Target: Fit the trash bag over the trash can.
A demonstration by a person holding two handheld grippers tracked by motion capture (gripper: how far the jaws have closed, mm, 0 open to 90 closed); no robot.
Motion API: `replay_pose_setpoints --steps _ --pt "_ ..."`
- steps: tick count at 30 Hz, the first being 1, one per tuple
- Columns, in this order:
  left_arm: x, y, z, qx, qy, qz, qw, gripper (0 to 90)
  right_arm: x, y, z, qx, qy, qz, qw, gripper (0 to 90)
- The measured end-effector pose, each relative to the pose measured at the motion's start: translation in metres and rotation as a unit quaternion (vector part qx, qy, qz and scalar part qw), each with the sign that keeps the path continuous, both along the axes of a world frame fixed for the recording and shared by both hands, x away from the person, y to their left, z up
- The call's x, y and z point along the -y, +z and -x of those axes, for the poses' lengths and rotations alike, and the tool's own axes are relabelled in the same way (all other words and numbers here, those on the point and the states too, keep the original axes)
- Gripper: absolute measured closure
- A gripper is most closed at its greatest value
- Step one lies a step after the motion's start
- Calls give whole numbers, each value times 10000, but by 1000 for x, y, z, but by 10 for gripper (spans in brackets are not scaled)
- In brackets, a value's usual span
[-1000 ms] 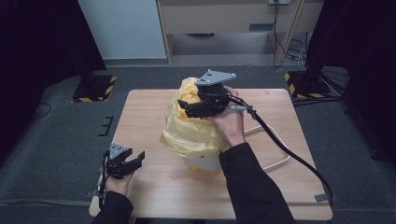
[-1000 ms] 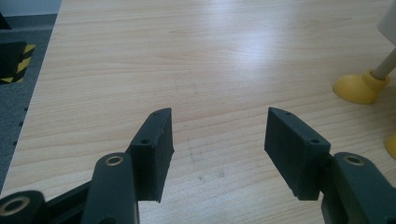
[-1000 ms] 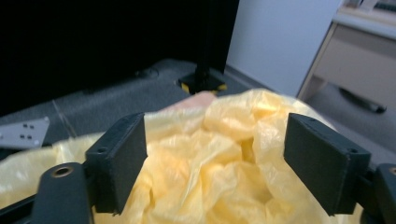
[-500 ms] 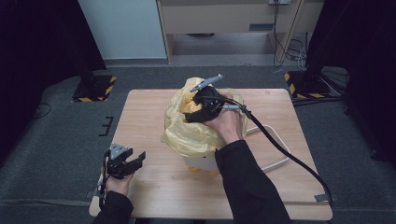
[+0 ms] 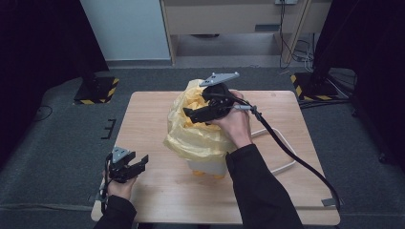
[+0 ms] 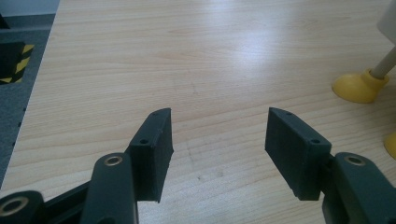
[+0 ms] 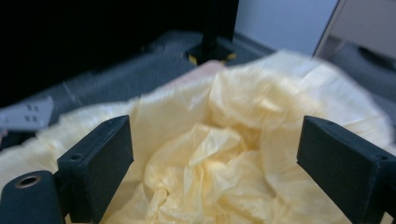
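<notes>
Yellow bag (image 5: 198, 136) sits mid-table (image 5: 143, 119), draped over a white bin (image 5: 205, 167) w/ yellow feet. Right gripper (image 5: 188, 113) hangs over the bag's mouth at 12 o'clock, jaws just opened wide, nothing pinched between them. Left gripper (image 5: 142, 161) rests at 8 o'clock near table edge, jaws apart, empty.

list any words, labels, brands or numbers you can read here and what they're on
None can be read.
The yellow bag, the white bin under it, the table and both tools carry no visible print.
The floor bases bear only yellow and black stripes, without lettering.
</notes>
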State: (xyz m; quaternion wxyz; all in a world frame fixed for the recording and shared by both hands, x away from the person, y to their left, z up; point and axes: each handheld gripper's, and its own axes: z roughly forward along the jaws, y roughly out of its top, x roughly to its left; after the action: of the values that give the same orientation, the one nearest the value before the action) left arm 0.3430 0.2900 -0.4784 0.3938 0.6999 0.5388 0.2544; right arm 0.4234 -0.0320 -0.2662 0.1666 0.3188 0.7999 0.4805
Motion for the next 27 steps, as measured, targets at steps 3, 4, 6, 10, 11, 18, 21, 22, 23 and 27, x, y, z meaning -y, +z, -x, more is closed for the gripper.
replay_pose_setpoints --steps 3,4,6,10,11,18,21,22,23,27 --pt "0 0 0 -2 -2 -5 10000 411 3 5 1 224 -141 -168 9995 107" --pt "0 0 0 -4 2 -3 10000 411 4 6 2 311 -208 -222 9991 107" --pt "0 0 0 -1 1 -1 10000 410 7 8 2 530 -280 -426 9973 107" --pt "0 0 0 -11 -1 -5 10000 409 10 12 4 823 -371 -1015 9907 107" --pt "0 0 -1 -11 -1 -8 10000 409 11 14 5 918 -396 -1086 9890 107" --pt "0 -1 0 -16 1 -12 10000 406 14 22 12 1541 -591 -1665 9721 97" --pt "0 -1 -1 -19 16 -13 10000 395 18 27 15 1767 -689 -1811 9650 86" --pt "0 -1 -1 -17 20 -19 10000 388 19 28 16 1817 -727 -1833 9634 80" --pt "0 -1 -1 -19 20 -16 10000 387 21 30 17 1860 -771 -1863 9616 73" --pt "0 -2 -2 -52 16 -32 10000 387 29 36 20 2055 -928 -1967 9542 66"
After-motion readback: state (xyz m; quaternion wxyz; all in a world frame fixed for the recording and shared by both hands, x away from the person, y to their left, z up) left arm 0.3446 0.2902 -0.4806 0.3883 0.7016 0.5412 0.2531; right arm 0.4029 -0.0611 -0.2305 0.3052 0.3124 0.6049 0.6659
